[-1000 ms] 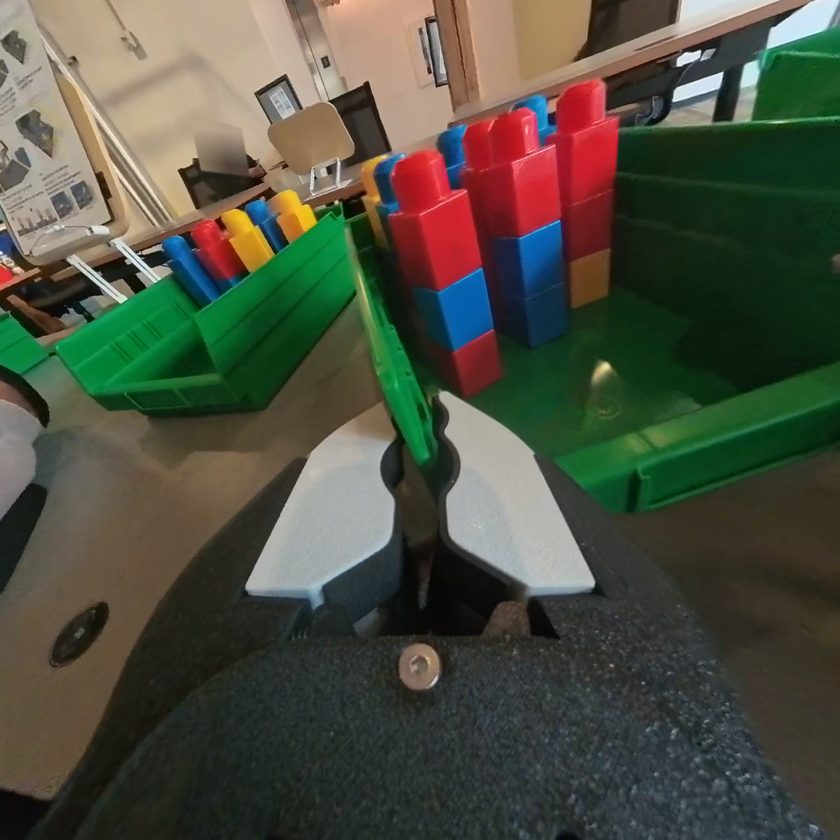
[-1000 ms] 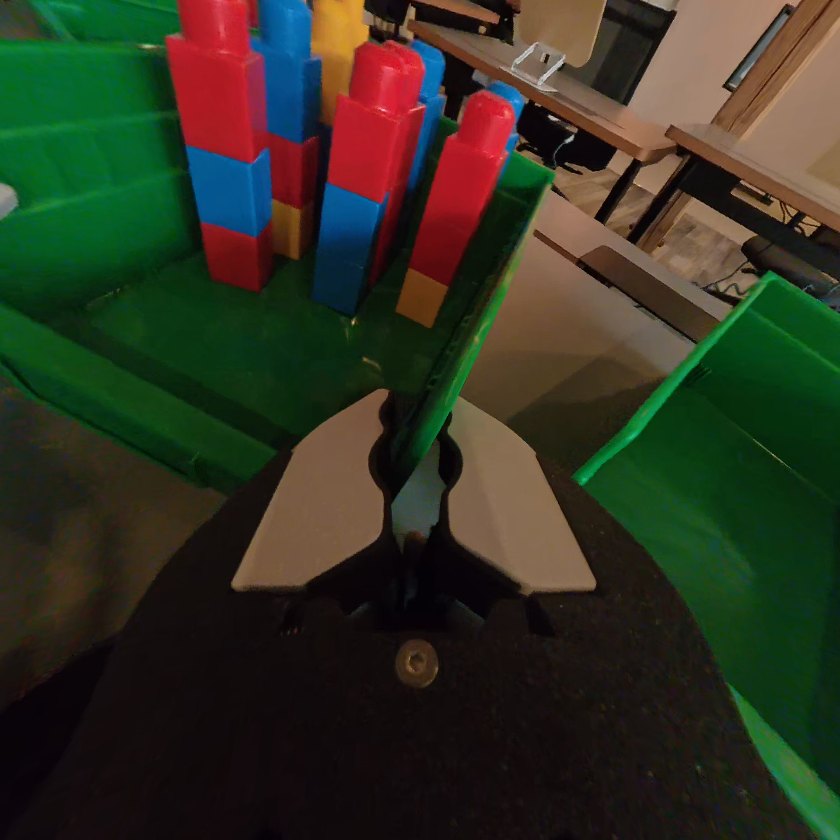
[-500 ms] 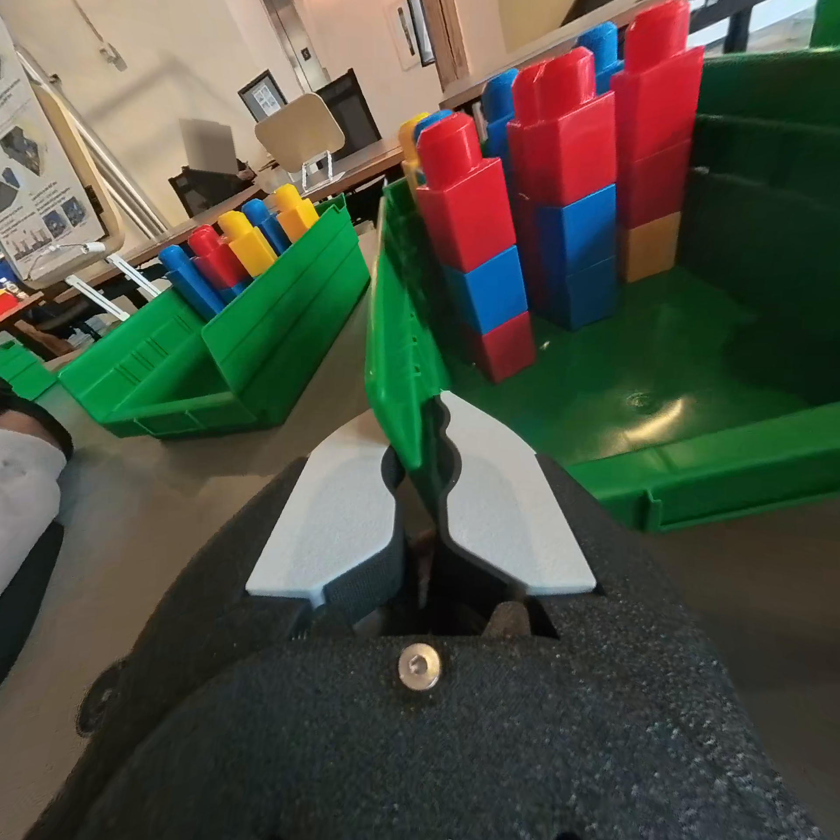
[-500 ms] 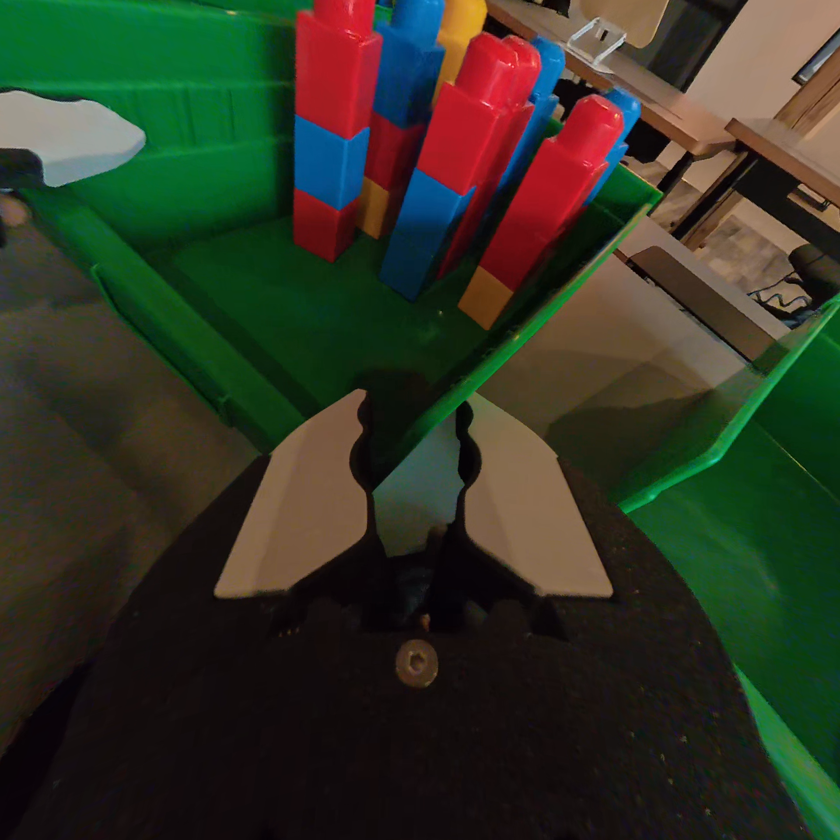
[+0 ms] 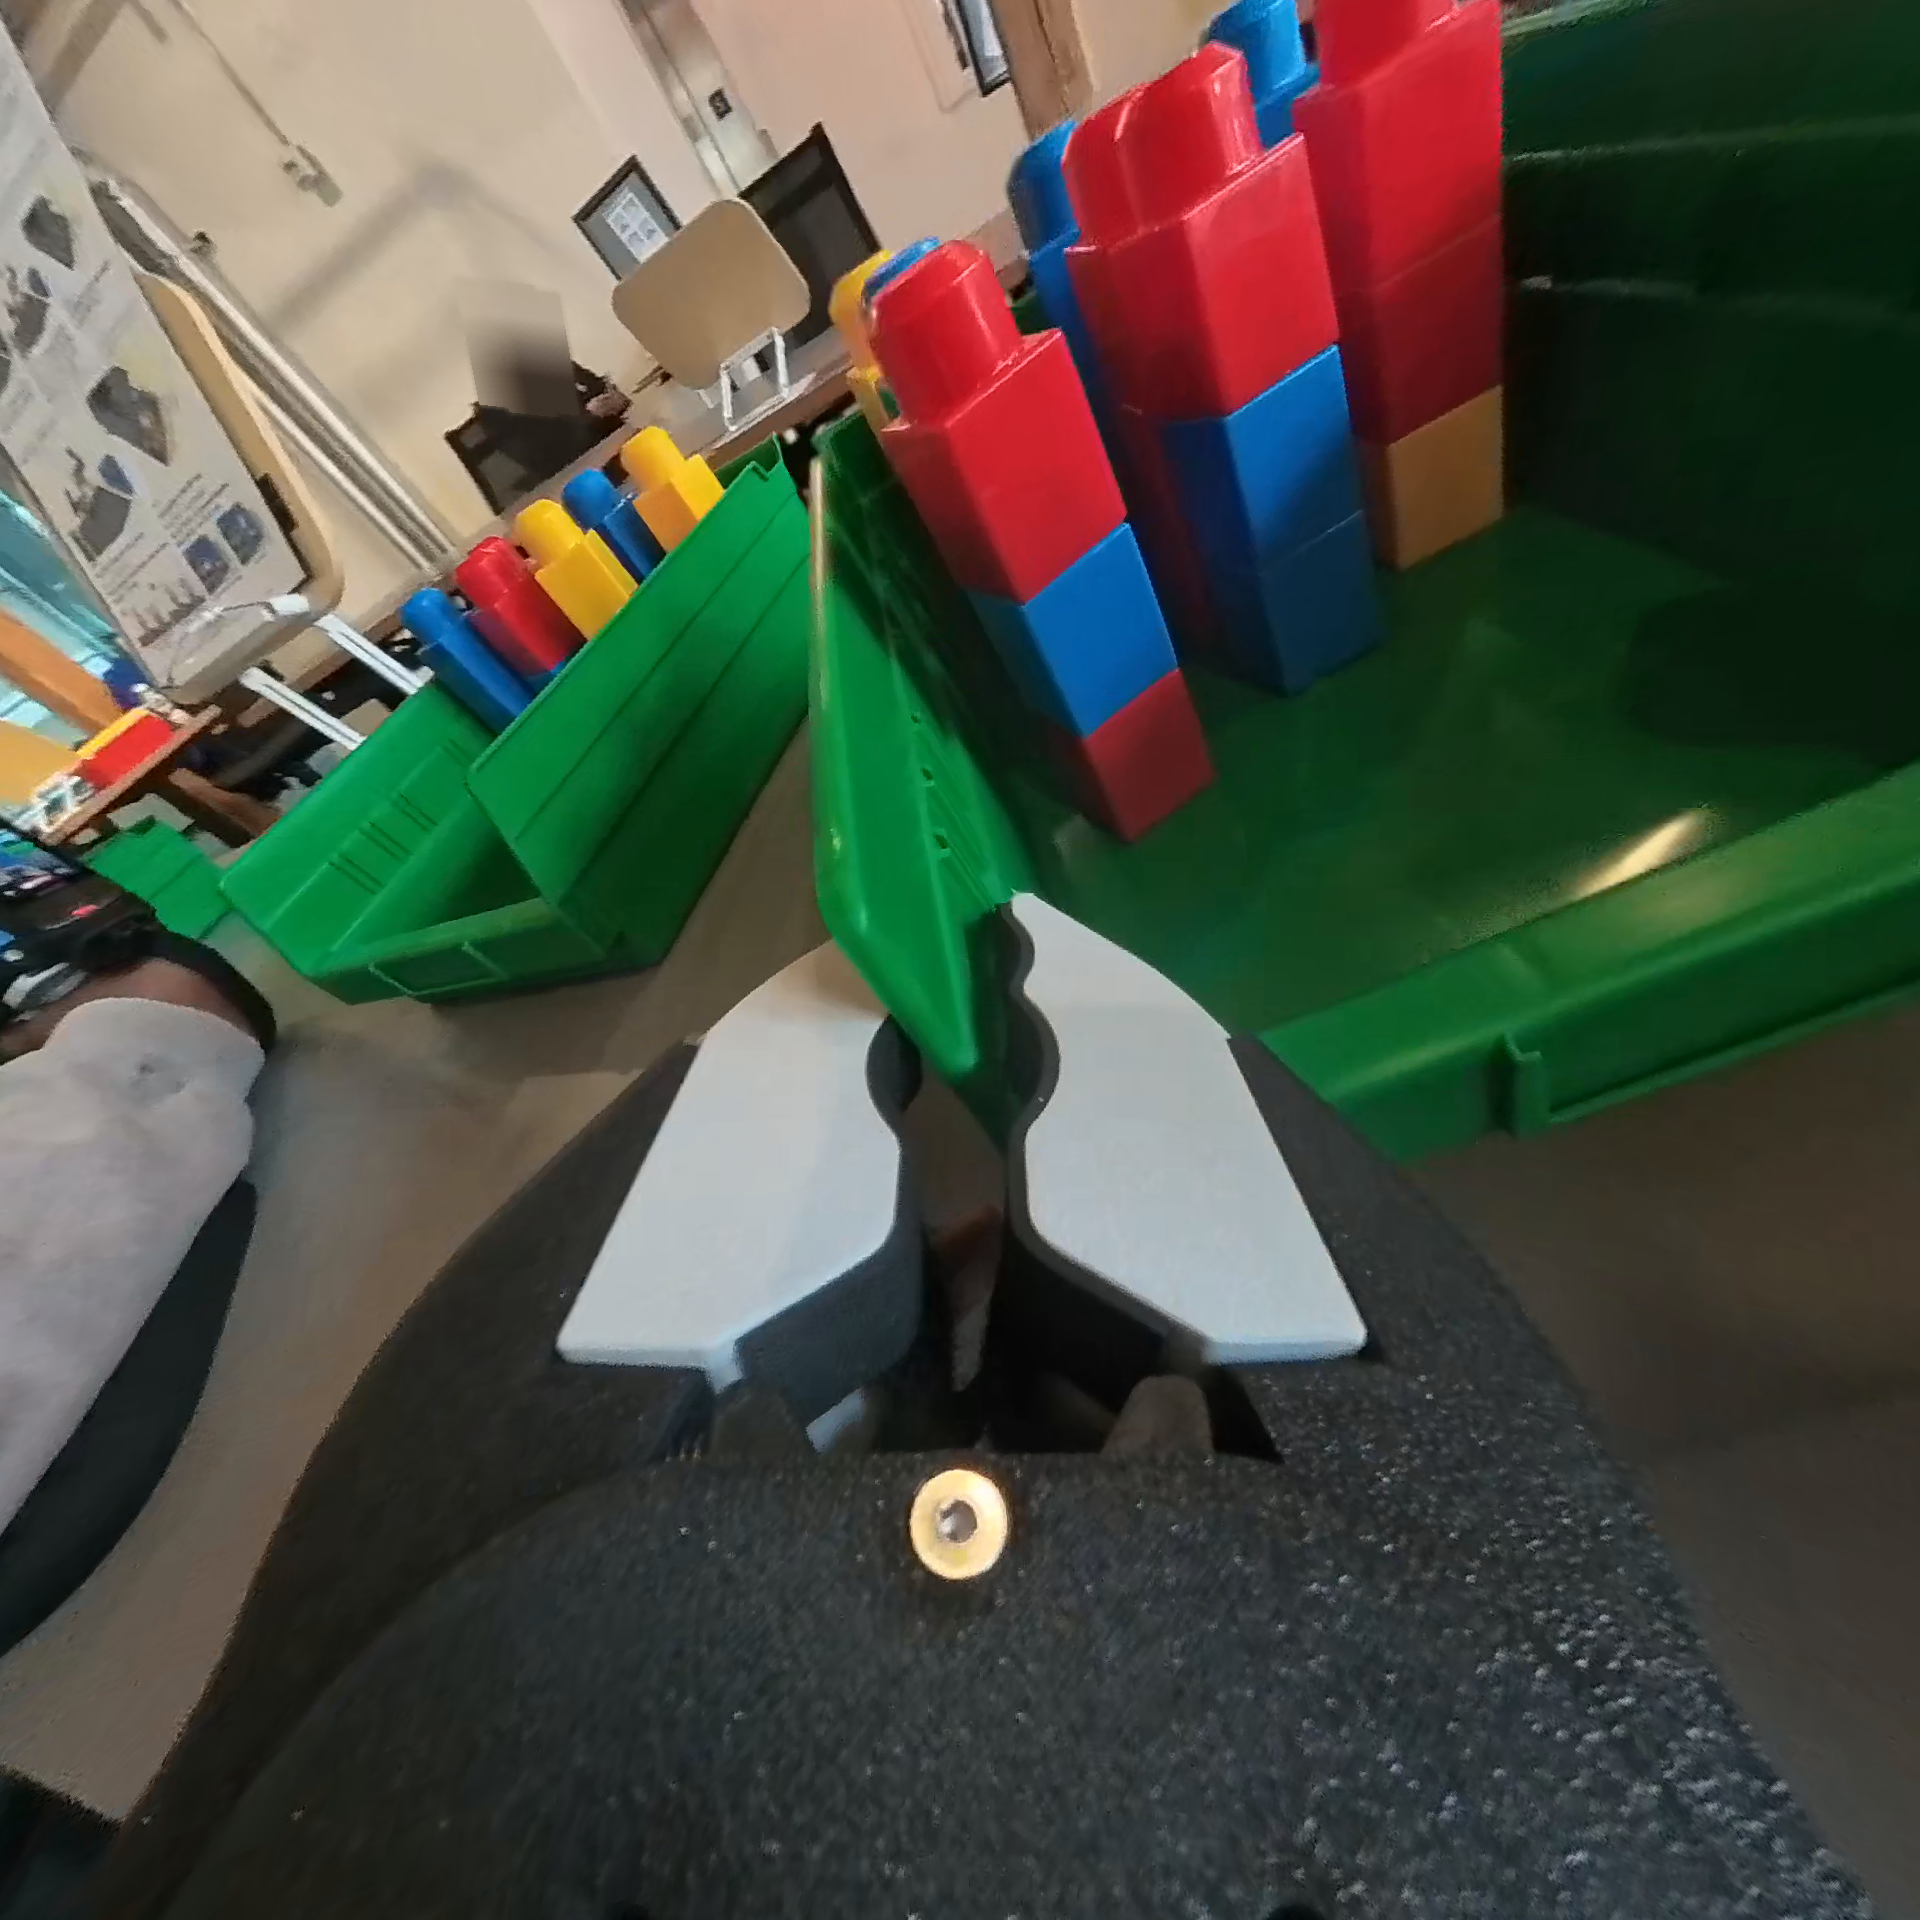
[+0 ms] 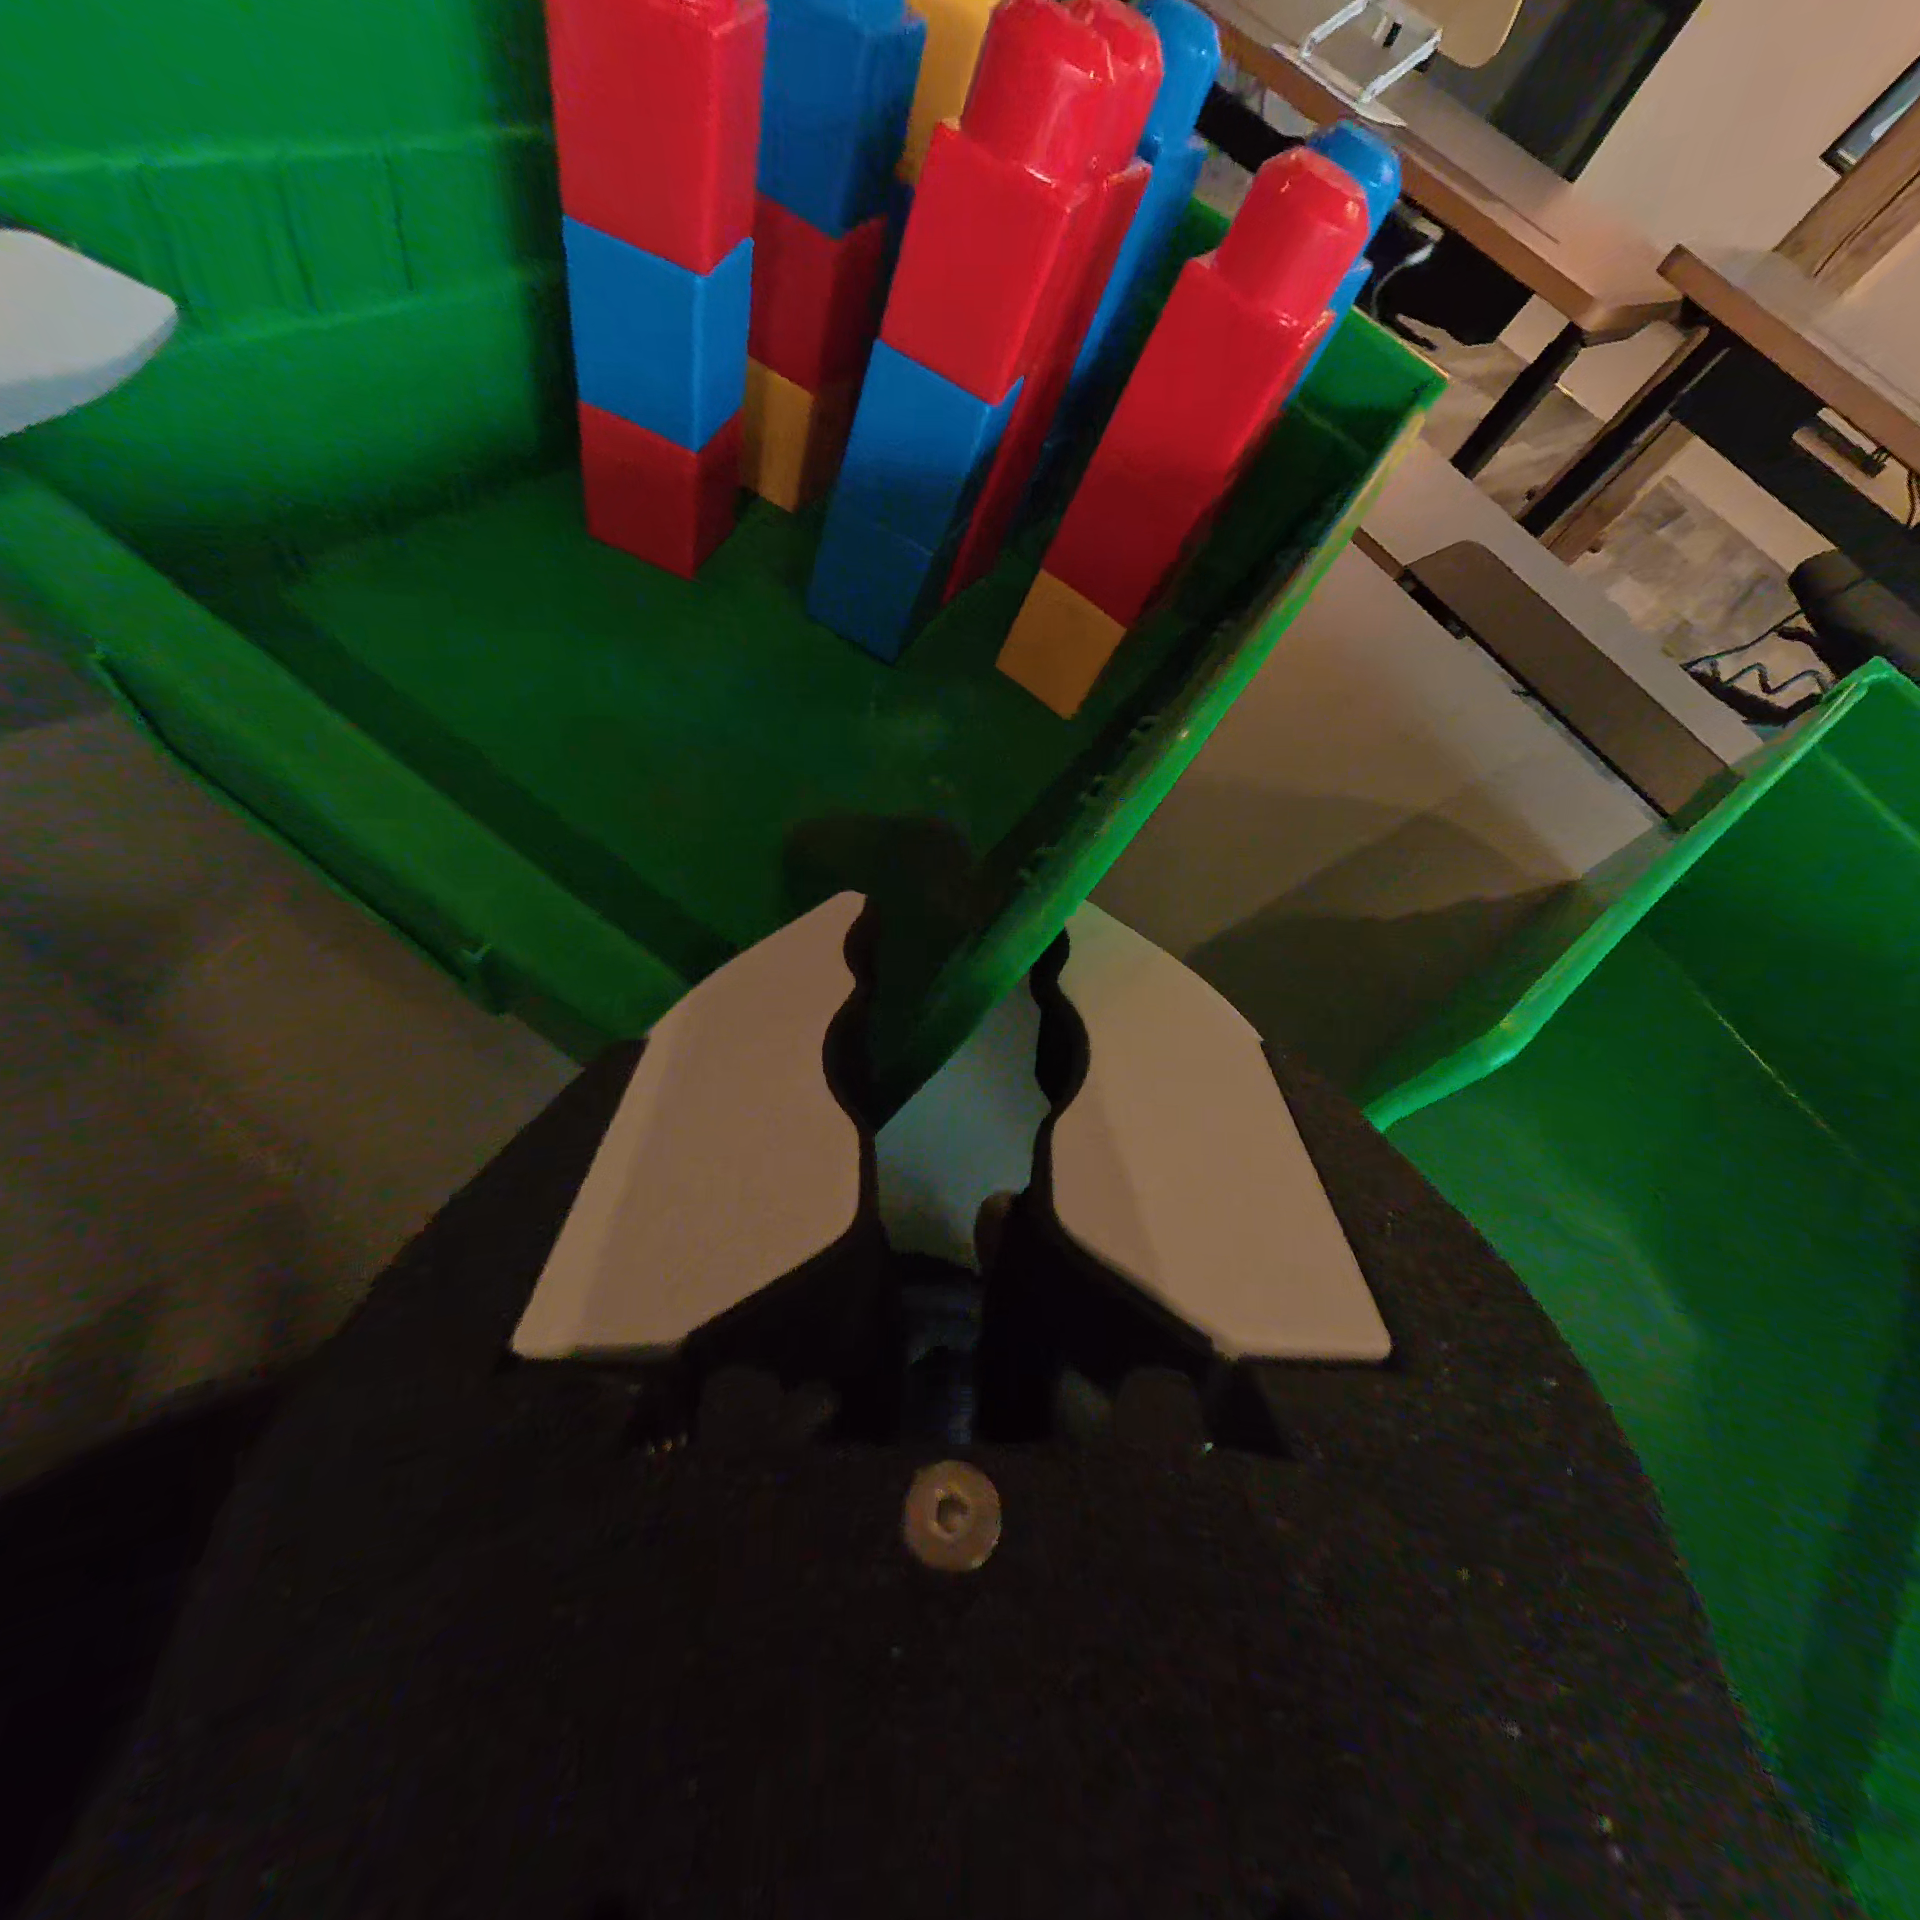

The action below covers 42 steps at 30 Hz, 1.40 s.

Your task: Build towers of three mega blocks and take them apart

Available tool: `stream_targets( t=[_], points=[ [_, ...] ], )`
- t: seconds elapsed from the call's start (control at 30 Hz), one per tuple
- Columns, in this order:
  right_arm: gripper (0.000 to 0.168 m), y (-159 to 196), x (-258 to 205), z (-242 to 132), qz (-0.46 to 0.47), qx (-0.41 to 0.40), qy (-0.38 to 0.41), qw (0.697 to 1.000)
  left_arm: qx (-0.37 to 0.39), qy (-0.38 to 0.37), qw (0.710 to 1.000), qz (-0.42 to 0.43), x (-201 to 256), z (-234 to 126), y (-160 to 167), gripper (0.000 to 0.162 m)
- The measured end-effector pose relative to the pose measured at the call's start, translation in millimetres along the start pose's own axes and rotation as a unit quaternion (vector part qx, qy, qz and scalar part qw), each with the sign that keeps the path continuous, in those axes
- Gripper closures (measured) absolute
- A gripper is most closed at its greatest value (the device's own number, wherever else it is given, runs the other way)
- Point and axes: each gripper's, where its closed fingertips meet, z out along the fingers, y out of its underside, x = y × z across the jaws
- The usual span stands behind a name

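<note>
A green bin (image 5: 1621, 997) on the grey table holds several three-block towers. The nearest is red over blue over red (image 5: 1049, 540). It also shows in the right wrist view (image 6: 655, 312), next to a red-blue-blue tower (image 6: 935, 343) and a red-red-yellow tower (image 6: 1174, 416). My left gripper (image 5: 935, 956) is shut on the near corner of the bin's left wall. My right gripper (image 6: 966, 914) is open, and the bin's (image 6: 623, 675) right wall passes loosely between its fingers. A left gripper finger (image 6: 62, 322) shows at that view's left edge.
A second green bin (image 5: 582, 748) to the left holds blue, red and yellow blocks (image 5: 561, 582). A third green bin (image 6: 1714, 1143) stands close on the right. A person's white sleeve (image 5: 104, 1143) rests on the table (image 5: 416, 1091) at the left. Desks stand behind. One gripper's finger ends stand about 20 cm off the other's.
My right gripper has opened and let go of the bin's right wall. My left gripper stays shut on the left wall. The bin and towers sit closer and more tilted in both views.
</note>
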Motion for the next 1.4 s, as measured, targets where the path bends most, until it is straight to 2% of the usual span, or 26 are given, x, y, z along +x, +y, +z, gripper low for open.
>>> stream_targets(
  t=[0.23, 0.33, 0.4, 0.5, 0.6, 0.7, 0.8, 0.87, 0.97, 1.13, 1.4],
  points=[
    [0.142, 0.3, 11.4, 6.2, 0.005, -0.005, -0.005, 1.000, -0.009, 0.005, 1.000, 0.006, 11.0, -2.1, -1.7, 0.141],
    [0.124, -8.2, 10.1, -0.9, 0.023, 0.028, -0.020, 0.999, 0.001, 0.001, 1.000, 0.003, 7.4, -7.1, -6.7, 0.113],
    [0.116, -15.8, 12.2, -10.1, 0.031, 0.053, -0.020, 0.998, 0.002, -0.002, 1.000, 0.000, 2.6, -13.7, -9.7, 0.101],
    [0.108, -24.7, 15.0, -31.2, 0.048, 0.088, -0.031, 0.994, 0.006, -0.007, 1.000, -0.013, -7.1, -28.9, -17.3, 0.094],
    [0.106, -31.0, 21.5, -64.4, 0.063, 0.135, -0.048, 0.988, 0.031, 0.001, 0.999, -0.028, -6.3, -50.7, -39.6, 0.089],
    [0.105, -26.5, 45.3, -102.5, 0.081, 0.179, -0.029, 0.980, 0.090, 0.050, 0.993, -0.063, 20.2, -75.0, -81.0, 0.087],
    [0.105, -10.4, 82.1, -140.0, 0.087, 0.210, 0.029, 0.973, 0.157, 0.101, 0.979, -0.084, 62.1, -94.9, -126.8, 0.092],
    [0.102, 4.6, 109.0, -162.0, 0.088, 0.222, 0.080, 0.968, 0.174, 0.129, 0.974, -0.072, 94.8, -98.8, -148.6, 0.090],
    [0.088, 33.8, 145.4, -181.7, 0.094, 0.203, 0.144, 0.964, 0.162, 0.147, 0.975, -0.032, 138.9, -84.7, -165.6, 0.083],
    [0.083, 74.8, 177.5, -182.0, 0.137, 0.164, 0.158, 0.964, 0.106, 0.159, 0.981, 0.030, 188.0, -38.3, -167.8, 0.083],
    [0.088, 105.0, 188.9, -149.7, 0.153, 0.083, 0.129, 0.976, 0.038, 0.162, 0.983, 0.083, 209.8, 13.5, -169.5, 0.103]
  ],
)
